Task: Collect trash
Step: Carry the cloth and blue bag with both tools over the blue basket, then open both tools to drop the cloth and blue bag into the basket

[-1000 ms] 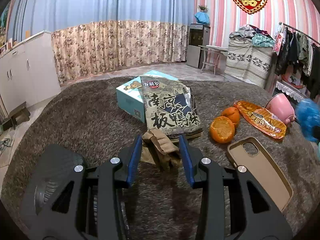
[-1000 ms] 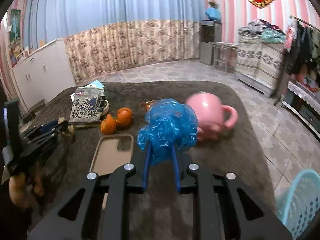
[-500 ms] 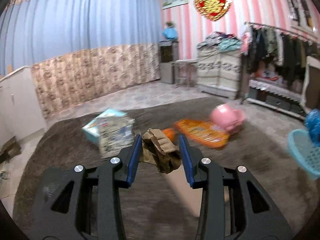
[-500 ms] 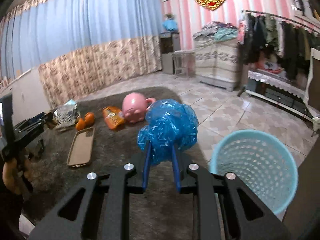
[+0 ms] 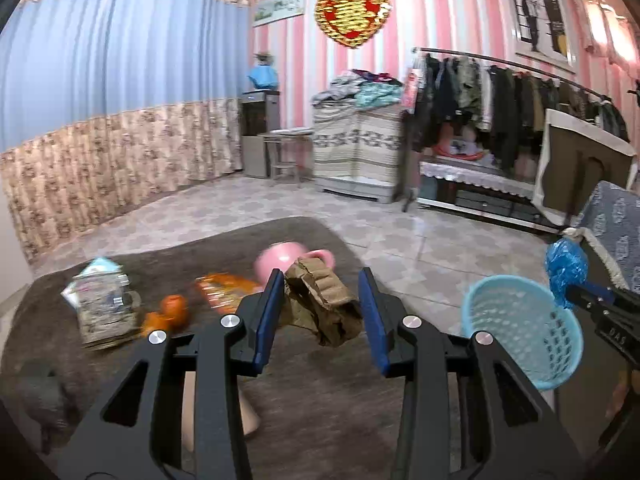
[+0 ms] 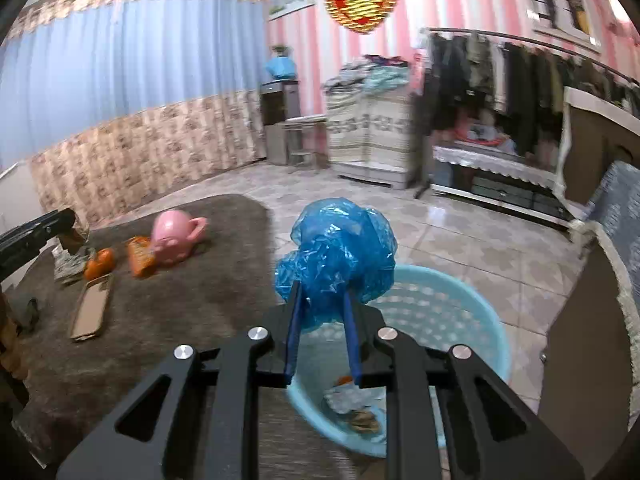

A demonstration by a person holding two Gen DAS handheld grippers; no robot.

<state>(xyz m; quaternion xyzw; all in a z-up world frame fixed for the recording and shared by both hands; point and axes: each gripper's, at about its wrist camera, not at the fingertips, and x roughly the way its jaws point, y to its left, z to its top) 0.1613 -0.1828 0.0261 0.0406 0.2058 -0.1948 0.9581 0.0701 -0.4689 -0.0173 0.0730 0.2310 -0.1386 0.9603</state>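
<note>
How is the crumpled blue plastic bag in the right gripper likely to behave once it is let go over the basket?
The blue plastic bag looks thin and crinkled, so probably very light and floppy. It bulges out past the right gripper, so it may spring open and drift rather than drop straight. Held above the light blue basket, it should likely still land inside.

The basket (image 6: 476, 300) stands on the floor right of the rug (image 6: 192, 304) — mug (image 6: 172, 236), snack packet (image 6: 140, 256) and oranges (image 6: 100, 262) lie on it

1. The heart-shaped wall ornament (image 5: 352, 14), upper centre, bears gold characters too blurred to read.
2. The right gripper (image 5: 570, 290), at the right edge, shows faint, unclear embossed letters.
</note>
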